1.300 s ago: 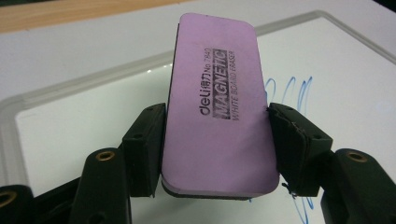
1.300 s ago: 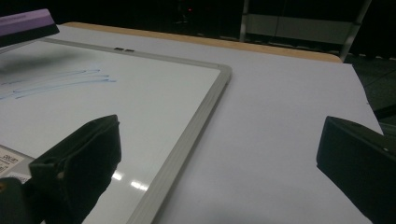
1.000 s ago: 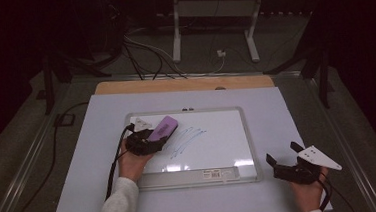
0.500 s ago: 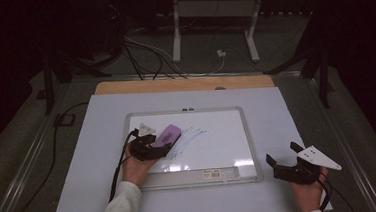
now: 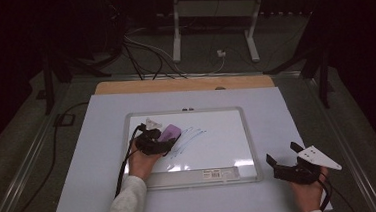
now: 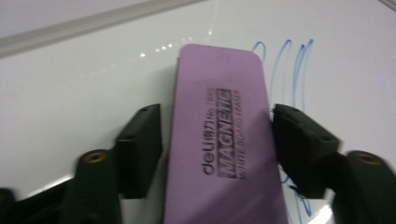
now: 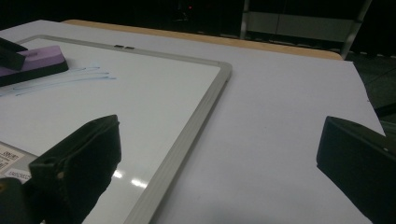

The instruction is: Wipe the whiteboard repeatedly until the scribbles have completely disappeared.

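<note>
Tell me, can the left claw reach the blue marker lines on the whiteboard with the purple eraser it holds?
Probably yes. The left claw grips the purple eraser, which lies on the whiteboard right beside the blue marker lines, and nothing stands between them.

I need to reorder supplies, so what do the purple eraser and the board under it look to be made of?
Eraser: a matte purple top with printed lettering, probably foam or soft plastic, over a dark, possibly felt base visible in the right gripper view. Whiteboard: a glossy white writing face, shown by the bright reflections, inside a pale grey frame that looks like metal or plastic; I cannot tell which.
</note>
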Demonstrator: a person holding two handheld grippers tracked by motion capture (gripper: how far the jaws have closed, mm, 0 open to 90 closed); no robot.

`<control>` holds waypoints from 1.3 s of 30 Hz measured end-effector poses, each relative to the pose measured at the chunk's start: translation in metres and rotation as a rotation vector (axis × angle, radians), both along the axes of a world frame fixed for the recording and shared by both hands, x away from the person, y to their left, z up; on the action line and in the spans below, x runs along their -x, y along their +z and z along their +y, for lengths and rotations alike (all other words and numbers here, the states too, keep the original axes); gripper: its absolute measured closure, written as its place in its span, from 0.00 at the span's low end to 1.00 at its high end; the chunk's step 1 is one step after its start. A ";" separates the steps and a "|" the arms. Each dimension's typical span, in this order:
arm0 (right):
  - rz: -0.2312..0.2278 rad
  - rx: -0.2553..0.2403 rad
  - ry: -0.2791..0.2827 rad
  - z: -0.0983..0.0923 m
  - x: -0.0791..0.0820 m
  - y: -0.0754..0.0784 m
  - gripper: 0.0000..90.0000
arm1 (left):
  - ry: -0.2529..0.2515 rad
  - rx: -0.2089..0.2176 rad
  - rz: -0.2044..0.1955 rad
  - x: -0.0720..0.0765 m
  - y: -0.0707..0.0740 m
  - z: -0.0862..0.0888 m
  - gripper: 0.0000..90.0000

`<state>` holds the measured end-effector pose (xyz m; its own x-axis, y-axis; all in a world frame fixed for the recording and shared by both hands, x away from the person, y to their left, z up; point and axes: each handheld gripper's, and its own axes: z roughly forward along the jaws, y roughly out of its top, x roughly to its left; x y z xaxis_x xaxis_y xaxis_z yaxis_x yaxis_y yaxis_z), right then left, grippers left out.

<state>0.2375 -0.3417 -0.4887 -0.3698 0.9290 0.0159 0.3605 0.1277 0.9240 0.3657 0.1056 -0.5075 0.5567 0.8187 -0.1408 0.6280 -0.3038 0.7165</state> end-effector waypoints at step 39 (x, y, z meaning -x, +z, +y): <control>0.000 -0.003 -0.003 -0.001 0.001 0.000 0.00 | 0.026 -0.026 0.020 0.000 0.003 0.007 0.46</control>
<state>0.2369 -0.3424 -0.4882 -0.3673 0.9299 0.0183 0.3606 0.1242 0.9244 0.3661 0.1125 -0.5048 0.5324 0.8365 -0.1300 0.6499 -0.3054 0.6959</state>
